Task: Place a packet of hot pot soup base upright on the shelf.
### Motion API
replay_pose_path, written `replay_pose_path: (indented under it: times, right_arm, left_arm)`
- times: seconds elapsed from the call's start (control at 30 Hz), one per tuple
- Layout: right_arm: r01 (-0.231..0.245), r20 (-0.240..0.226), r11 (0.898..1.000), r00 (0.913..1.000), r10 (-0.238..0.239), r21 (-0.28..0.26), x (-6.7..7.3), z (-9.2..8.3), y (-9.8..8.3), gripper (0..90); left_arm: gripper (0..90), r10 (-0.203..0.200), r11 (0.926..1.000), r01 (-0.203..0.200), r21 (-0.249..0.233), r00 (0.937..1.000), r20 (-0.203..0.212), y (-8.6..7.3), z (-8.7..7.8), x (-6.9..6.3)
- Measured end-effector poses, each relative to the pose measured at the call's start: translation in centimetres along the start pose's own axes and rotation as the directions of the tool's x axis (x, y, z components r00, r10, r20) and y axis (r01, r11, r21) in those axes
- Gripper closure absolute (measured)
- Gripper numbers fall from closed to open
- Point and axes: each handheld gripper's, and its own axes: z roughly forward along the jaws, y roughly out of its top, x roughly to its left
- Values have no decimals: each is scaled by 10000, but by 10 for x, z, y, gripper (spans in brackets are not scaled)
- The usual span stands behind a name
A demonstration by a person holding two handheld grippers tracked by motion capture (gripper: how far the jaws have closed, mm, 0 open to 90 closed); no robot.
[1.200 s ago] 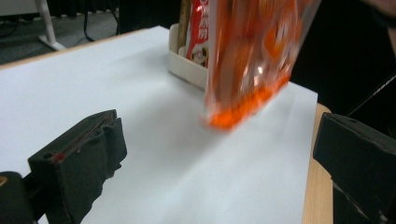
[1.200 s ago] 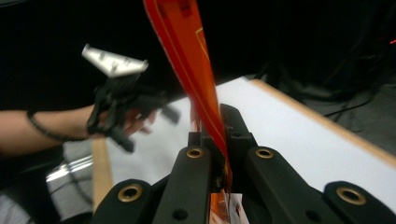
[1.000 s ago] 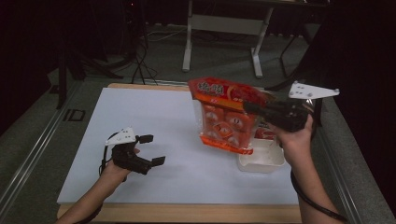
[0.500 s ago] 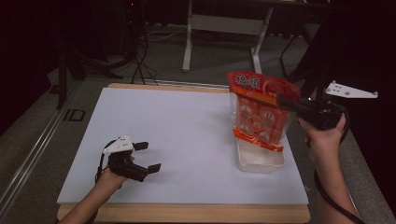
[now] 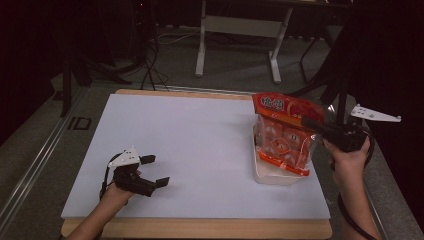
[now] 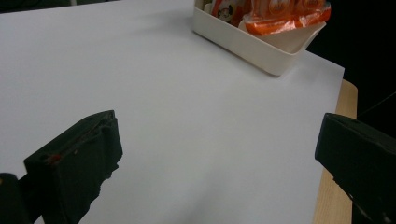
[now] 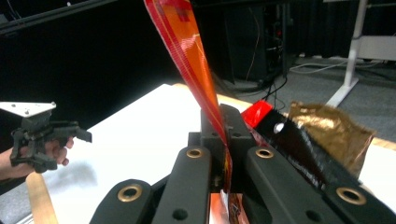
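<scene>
- The right gripper (image 5: 311, 123) is clenched on the top seal of the orange snack bag (image 5: 284, 135) — only that thin edge is pinched.
- The bag hangs upright, long axis vertical, printed header up, its bottom in the white tray (image 5: 280, 177) near the tabletop's right edge.
- Risk: the seal could slip, or the bag topple over the tray's low rim.
- The left gripper (image 5: 155, 171) rests near the front-left corner, jaws apart — holding nothing.

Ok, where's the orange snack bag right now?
In the high view the orange snack bag hangs upright at the table's right side, pinched by its top edge in the right gripper, its bottom just inside the white tray.
</scene>
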Motion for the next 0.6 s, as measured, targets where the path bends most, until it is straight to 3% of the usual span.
replay_pose_path:
  times: [0.6]
  right_arm:
    - [-867,-231,9962,9960,865,-87,-10,20,-34,900]
  left_arm:
    - [0,-119,9999,120,79,9998,-126,-7,3,5]
